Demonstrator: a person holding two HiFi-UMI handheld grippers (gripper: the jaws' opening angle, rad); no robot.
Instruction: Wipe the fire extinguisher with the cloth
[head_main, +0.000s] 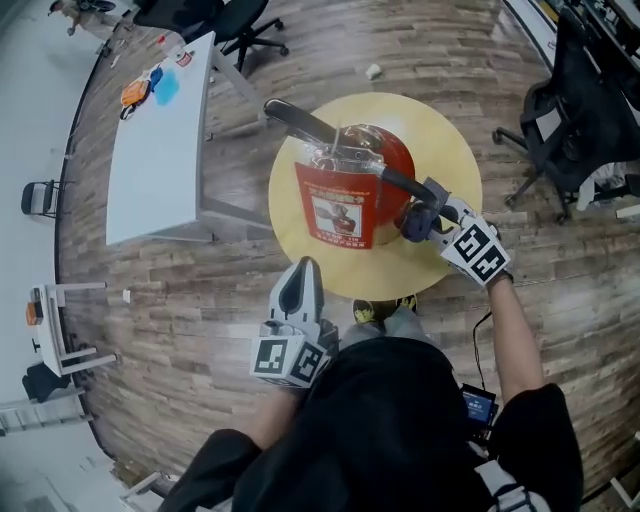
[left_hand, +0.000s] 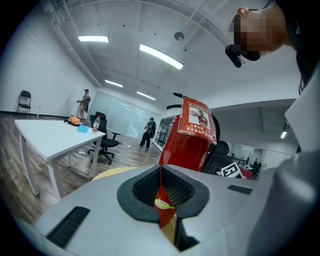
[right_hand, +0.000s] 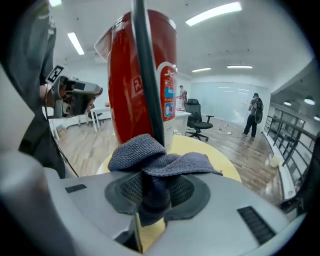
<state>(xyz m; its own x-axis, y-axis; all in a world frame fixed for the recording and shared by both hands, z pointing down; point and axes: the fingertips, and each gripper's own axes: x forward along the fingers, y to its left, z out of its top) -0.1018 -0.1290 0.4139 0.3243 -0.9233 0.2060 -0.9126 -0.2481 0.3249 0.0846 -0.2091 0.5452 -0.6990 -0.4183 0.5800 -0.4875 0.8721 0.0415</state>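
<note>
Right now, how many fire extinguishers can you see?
1: the red fire extinguisher stands upright on the round yellow table, beside the cloth clamped in the right gripper. No other shows; more may be hidden.

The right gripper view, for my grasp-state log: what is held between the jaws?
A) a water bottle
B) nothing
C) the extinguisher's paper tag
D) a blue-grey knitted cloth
D: the right gripper is shut on the cloth, which bunches up over its jaws just in front of the red fire extinguisher.
</note>
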